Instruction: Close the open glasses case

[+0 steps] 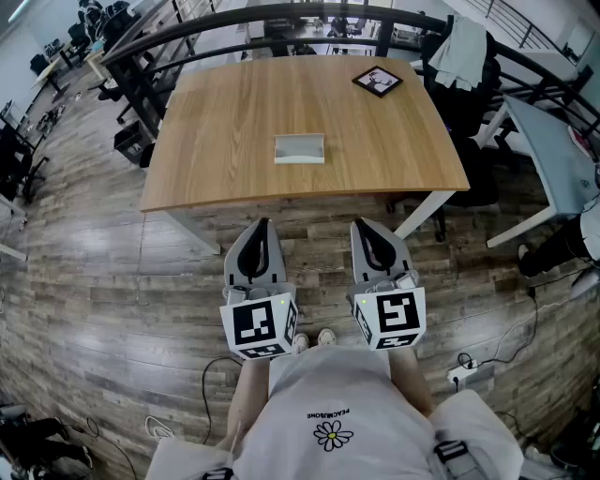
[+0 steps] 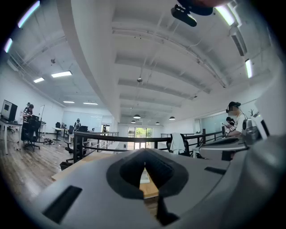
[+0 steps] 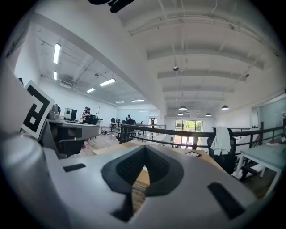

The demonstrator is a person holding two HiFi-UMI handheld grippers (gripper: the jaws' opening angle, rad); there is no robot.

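The person stands back from the wooden tabletop (image 1: pixel 225 122), which fills the upper middle of the head view. The glasses case (image 1: pixel 299 149), pale and rectangular, lies alone near the middle of the tabletop, a little towards its near edge, with nothing touching it. A small dark-framed card (image 1: pixel 377 81) lies at the tabletop's far right corner, well apart from the case.

Both tongs sit low in the centre of the head view, over the plank floor (image 1: pixel 112 272) and short of the tabletop's near edge. The left tongs (image 1: pixel 262 227) and the right tongs (image 1: pixel 364 225) are side by side and point level towards the tabletop, each with its marker cube at the near end. Neither is close to the case.

In the left gripper view the jaws are clenched, tips meeting with nothing gripped, and only a sliver of tabletop shows through the slit below the tips. The right gripper view shows the same: jaws pressed together and empty, wood visible in the narrow gap beneath.

At the upper right of the head view a chair (image 1: pixel 469 103) has a light garment (image 1: pixel 459 52) draped over it. A dark curved railing (image 1: pixel 281 14) runs behind the tabletop along the top of the frame.
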